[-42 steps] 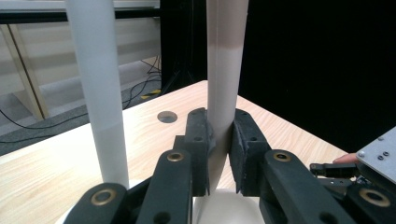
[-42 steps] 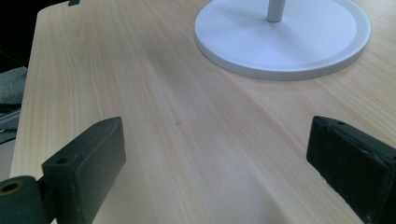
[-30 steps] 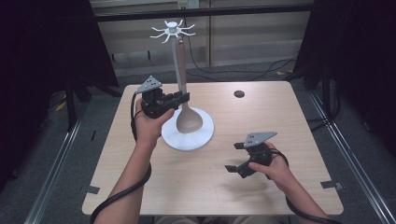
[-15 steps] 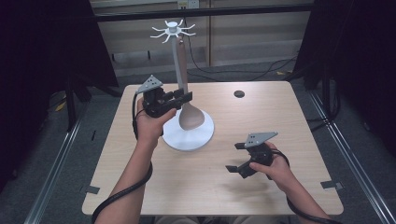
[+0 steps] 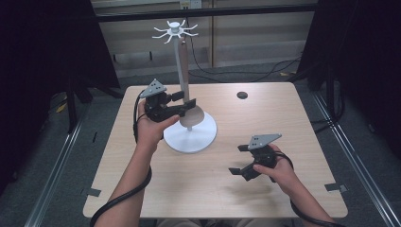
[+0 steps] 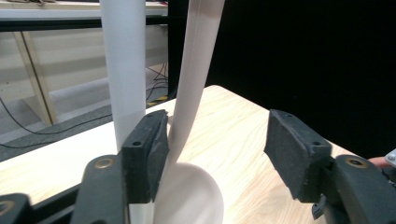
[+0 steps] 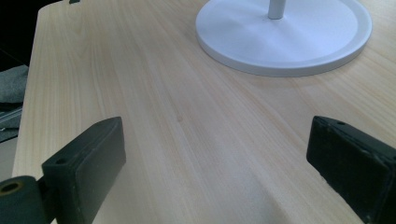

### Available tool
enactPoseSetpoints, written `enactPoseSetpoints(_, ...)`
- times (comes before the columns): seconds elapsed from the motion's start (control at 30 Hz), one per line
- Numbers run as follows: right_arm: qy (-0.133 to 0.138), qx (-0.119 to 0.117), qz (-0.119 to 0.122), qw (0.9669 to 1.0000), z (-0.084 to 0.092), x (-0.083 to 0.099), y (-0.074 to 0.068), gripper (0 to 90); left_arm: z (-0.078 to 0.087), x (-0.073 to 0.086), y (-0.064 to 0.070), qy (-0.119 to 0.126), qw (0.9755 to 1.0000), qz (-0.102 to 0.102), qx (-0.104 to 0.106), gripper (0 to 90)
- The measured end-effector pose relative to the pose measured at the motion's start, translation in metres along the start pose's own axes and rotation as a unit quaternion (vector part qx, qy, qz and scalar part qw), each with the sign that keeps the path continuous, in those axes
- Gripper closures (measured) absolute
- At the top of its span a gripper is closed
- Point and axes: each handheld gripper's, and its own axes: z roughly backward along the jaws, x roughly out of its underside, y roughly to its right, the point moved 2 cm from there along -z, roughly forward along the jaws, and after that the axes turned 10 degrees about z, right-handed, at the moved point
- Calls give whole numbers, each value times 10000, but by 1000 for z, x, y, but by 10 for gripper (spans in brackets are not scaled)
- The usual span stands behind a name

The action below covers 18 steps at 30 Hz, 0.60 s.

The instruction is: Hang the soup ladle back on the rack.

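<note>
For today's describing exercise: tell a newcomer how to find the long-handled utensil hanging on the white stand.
Start at the wooden table and find the white stand with the round base, left of the middle. Beside its pole hangs a spoon, pale beige, its rounded bowl low above the base. The left gripper, whose jaws have just been opening, stands around its handle; unlike the straight white pole, the spoon is tinted and widens at the bottom.

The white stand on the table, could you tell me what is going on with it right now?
A person holds a two-jaw gripper in each hand. The left gripper is at the white stand, where a beige spoon hangs beside the pole. Its jaws have just been opening, with the spoon between them, no longer pinched. The right gripper rests open on the table.
</note>
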Motion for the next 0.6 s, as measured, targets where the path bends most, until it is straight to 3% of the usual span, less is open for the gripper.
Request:
enactPoseSetpoints(0.2,-25,-3,1,10000,-1,0,-1,43,3,5,0,-61,10000,-32,42,298)
enactPoseSetpoints(0.5,-30,5,2,10000,-1,0,-1,43,11,14,-4,-112,9998,-21,-149,206)
enactPoseSetpoints(0.6,-43,12,-4,10000,-1,1,-1,43,13,18,-4,-125,9996,-101,-247,177)
